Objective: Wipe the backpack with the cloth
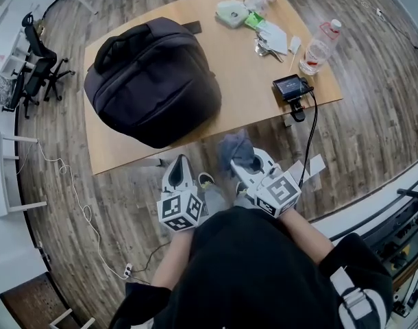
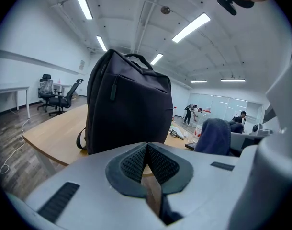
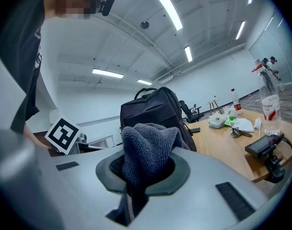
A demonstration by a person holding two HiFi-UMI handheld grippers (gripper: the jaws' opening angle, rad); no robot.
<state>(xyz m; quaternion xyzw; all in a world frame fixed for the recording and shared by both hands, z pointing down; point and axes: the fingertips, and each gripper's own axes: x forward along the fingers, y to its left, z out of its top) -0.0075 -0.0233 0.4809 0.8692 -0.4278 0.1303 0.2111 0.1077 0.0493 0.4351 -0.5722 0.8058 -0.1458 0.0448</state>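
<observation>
The person's dark top fills the bottom of the head view, covering both hands and the rear of each gripper. Only the marker cubes and the front ends show. The cloth [image 1: 235, 151] drapes over the tips of the right gripper [image 1: 244, 163], so from above those jaws can't be seen. The right gripper view shows them clamped on the grey-blue towelling, which bunches up above the pads. The left gripper [image 1: 179, 167] has its jaws pressed together with nothing between them. In its own view, its body cuts off the foot of the backpack [image 1: 151, 81].

The clutter at the far end of the table [image 1: 243, 98] is small and hard to read: a clear bottle [image 1: 318, 46], some white and green packets, and keys perhaps. A small black screen device [image 1: 292, 86] sits at the near right edge, with a cable hanging off it.

The table is light wood and stands on a wood-plank floor [image 1: 373, 115]. Office chairs [image 1: 38, 67] stand far left, and strip lights run overhead.

The backpack sits on the left half of the table, well apart from both grippers, which are short of the near edge. It stands upright with its long axis vertical, handle on top and its zipped broad face towards the person.
</observation>
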